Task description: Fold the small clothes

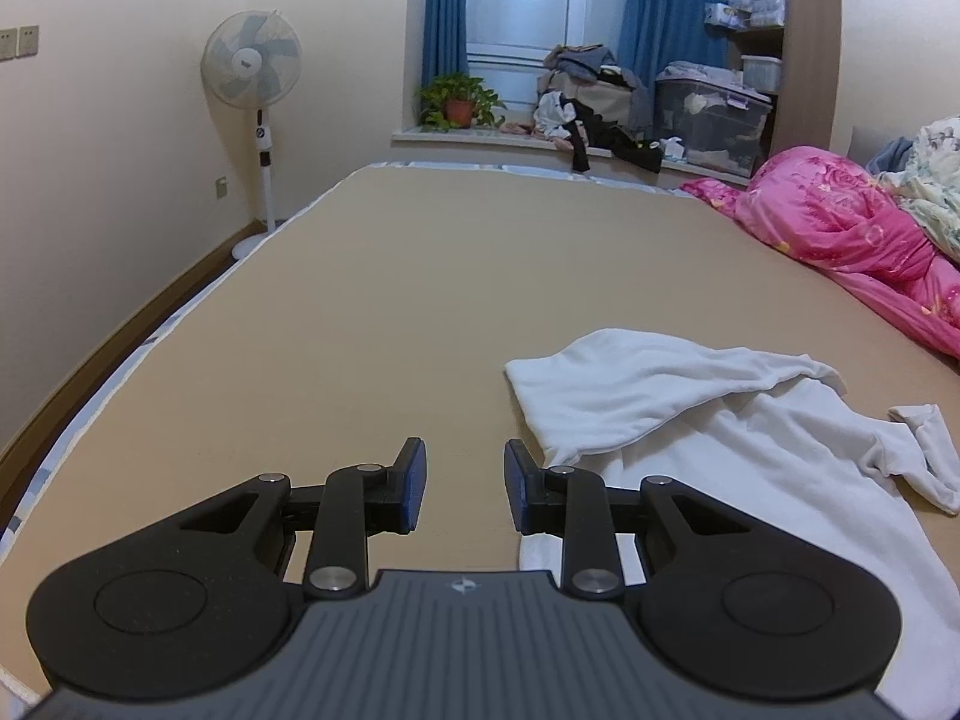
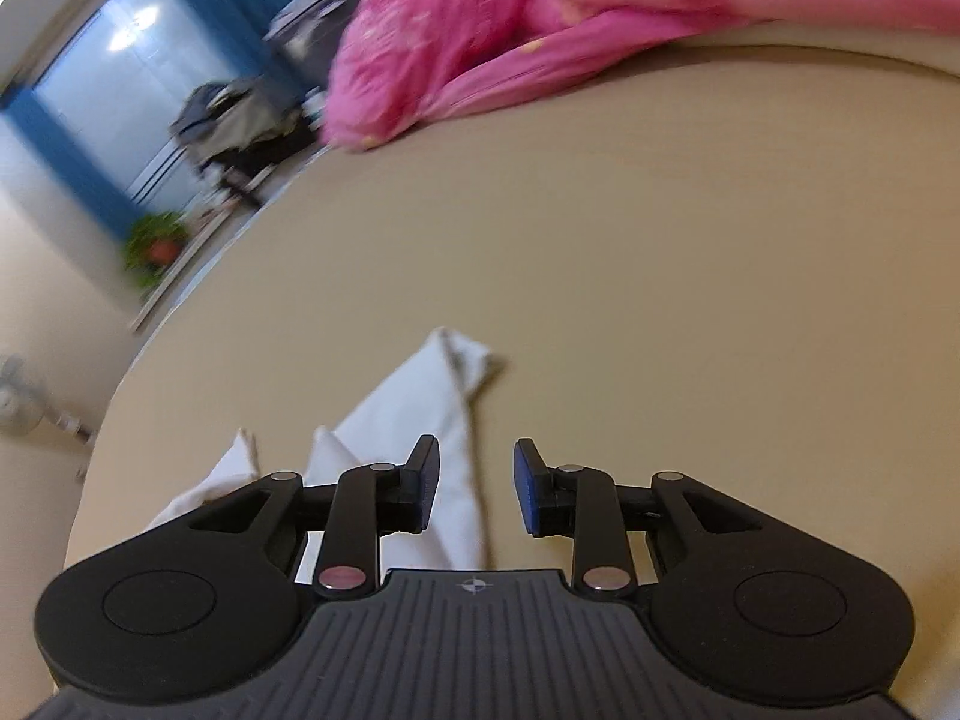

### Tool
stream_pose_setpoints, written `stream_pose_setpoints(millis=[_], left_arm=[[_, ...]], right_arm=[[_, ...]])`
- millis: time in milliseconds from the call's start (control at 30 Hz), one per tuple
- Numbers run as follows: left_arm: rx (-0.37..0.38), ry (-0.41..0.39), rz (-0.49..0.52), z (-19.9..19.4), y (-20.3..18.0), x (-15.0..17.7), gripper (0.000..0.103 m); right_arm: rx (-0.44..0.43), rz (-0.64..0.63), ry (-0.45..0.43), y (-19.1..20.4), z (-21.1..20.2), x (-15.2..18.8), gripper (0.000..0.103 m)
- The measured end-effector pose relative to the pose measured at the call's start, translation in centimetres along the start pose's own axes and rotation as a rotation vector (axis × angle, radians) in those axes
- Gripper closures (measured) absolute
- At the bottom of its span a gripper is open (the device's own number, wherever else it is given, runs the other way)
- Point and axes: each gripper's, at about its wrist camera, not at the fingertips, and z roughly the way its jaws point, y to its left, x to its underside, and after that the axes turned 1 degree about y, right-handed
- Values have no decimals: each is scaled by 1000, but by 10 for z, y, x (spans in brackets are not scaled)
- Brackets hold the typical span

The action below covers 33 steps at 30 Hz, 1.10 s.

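A small white garment (image 1: 708,438) lies crumpled on the tan bed (image 1: 372,312), to the right of my left gripper (image 1: 465,489). That gripper is open and empty, its right finger at the garment's left edge. In the right wrist view, a white sleeve or corner of the garment (image 2: 432,414) runs under and between the fingers of my right gripper (image 2: 475,486), which is open and holds nothing. The right view is blurred by motion.
A pink quilt (image 1: 840,228) lies bunched on the bed's right side and shows in the right wrist view (image 2: 480,36). A standing fan (image 1: 252,72) is by the left wall. A windowsill with a plant (image 1: 459,102), clothes and a storage box is beyond the bed.
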Motion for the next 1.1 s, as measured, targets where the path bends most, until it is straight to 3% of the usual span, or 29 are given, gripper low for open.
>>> stream_pose_setpoints(millis=[67,200,233,267,333,467,533,600,633,700,767,800,933,1000,1067,1100], left_arm=[[-15,10,5,3,-2,1,71],[-33,33,25,12,-5,3,71],[-37,39,27,15,-5,4,71],[-45,48,31,18,-6,4,71],[-55,57,36,21,-7,5,71],[-57,63,45,25,-8,7,71],[-60,70,49,28,-9,7,71],[-62,73,52,32,-10,7,71],[-63,75,56,33,-10,7,71],[-62,79,67,34,-12,8,71],[-58,79,75,34,-14,8,71],[-56,78,75,34,-14,8,71],[-51,76,76,34,-14,7,71],[-54,84,81,35,-13,7,71],[-57,79,88,34,-15,7,71],[-61,67,95,33,-18,7,71]], right_arm=[[20,-62,26,4,24,-7,63],[33,-117,85,12,63,-10,63],[59,-154,88,15,72,-11,72],[79,-194,69,21,75,-10,94],[48,-197,37,29,77,-17,97],[-30,-54,-313,26,20,-64,98],[0,29,-509,11,-14,-77,98],[95,91,-593,-13,-26,-78,98],[183,108,-574,-25,-20,-76,98],[320,176,-399,-58,10,-68,97],[298,300,-220,-93,41,-58,95],[277,353,-178,-108,48,-52,97],[212,320,-248,-115,41,-57,91],[198,320,-254,-122,39,-58,94],[308,330,-237,-126,41,-58,99],[314,346,-236,-127,40,-61,99]])
